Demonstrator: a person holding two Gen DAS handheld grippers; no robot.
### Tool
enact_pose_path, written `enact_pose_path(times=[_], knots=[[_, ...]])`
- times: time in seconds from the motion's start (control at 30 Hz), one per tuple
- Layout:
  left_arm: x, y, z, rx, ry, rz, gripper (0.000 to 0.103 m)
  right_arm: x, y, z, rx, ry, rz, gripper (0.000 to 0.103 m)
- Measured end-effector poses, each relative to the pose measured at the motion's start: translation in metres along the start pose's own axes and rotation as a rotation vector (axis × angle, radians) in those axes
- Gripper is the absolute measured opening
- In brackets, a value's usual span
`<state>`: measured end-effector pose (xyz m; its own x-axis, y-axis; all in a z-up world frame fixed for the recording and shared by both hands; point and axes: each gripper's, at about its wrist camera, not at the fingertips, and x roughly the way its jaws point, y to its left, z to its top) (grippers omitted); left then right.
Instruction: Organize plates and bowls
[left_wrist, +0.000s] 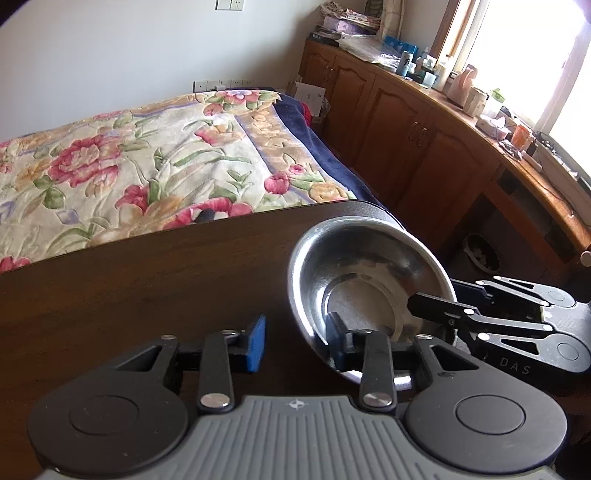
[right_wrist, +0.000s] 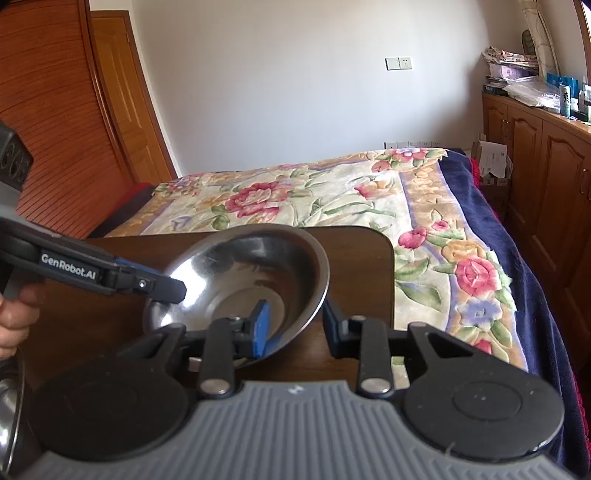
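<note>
Steel fills the middle of both my wrist views: one shiny bowl (left_wrist: 369, 280), tilted rather than sitting flat, with both tools at its rim. My left gripper (left_wrist: 297, 338) stands wide open, its blue-padded fingers (left_wrist: 256, 341) spread so that the rim of the bowl runs between them; the right-hand finger sits inside the bowl and the left-hand one outside it over the dark wood. I cannot see either pad pressing on the metal. My right gripper (right_wrist: 295, 326) is just as wide open and straddles the opposite rim, one blue pad inside the bowl and the other finger outside over the worktop (right_wrist: 362, 266). In the right wrist view the left tool reaches in from the side with a fingertip against the bowl's inner wall, and a hand (right_wrist: 14, 317) grips its handle at the frame edge. The bowl is at the far right corner of the brown wooden worktop, close to its rounded edge. At the lower left edge of the right wrist view, a sliver of another shiny metal dish (right_wrist: 9, 413) shows. Beyond the worktop lies a bed (left_wrist: 140, 162) under a flowered blanket with a dark blue border, and a long wooden cabinet (left_wrist: 399, 122) with cluttered top runs along the window side.
</note>
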<state>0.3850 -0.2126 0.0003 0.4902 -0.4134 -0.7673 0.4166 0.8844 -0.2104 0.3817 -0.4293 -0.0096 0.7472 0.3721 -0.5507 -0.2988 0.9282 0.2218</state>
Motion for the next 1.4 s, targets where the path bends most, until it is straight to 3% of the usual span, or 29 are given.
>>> enact_pose_path(times=[0.07,0.27,0.63,1.13,1.4], knots=[[0.0,0.0,-0.001,-0.009,0.01,-0.034,0.018,0.0,-0.001,0.0,0.011,0.001,0.014,0.027],[-0.015,-0.001,-0.003,-0.027,-0.011,-0.05,0.015,-0.004,-0.001,0.0,0.041,-0.001,0.013,0.019],[-0.072,-0.005,-0.011,0.011,-0.105,-0.043,0.015,-0.038,0.03,0.014,0.005,-0.083,0.023,0.018],[-0.143,0.002,-0.041,0.036,-0.196,-0.055,0.015,-0.072,0.075,0.021,-0.066,-0.114,0.021,0.018],[-0.163,0.009,-0.071,0.03,-0.209,-0.065,0.015,-0.08,0.098,0.004,-0.098,-0.091,0.031,0.018]])
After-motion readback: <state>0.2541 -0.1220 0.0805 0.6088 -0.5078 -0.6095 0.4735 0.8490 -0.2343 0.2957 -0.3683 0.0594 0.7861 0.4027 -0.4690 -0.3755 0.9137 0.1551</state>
